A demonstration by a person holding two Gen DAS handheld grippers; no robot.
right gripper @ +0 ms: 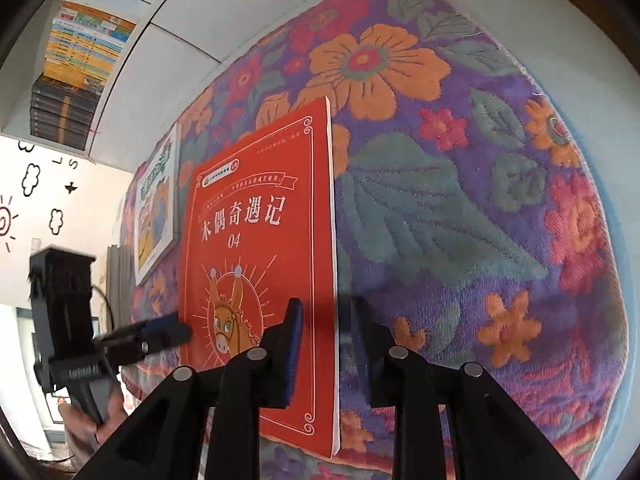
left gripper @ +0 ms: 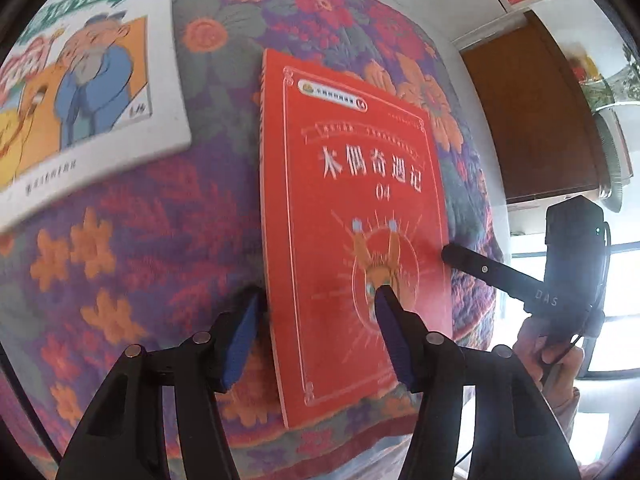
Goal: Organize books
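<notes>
A red book with a donkey on its cover lies flat on the flowered cloth. My left gripper is open and straddles the book's left edge, one pad on the cloth, one over the cover. My right gripper is open and straddles the book's right edge the same way. A white picture book with a bearded man lies to the far left; it also shows in the right wrist view. Each gripper shows in the other's view, the right gripper and the left gripper.
A white shelf unit with stacked books stands behind the table. A brown cabinet door and a window are to the right. The flowered cloth stretches wide to the right of the red book.
</notes>
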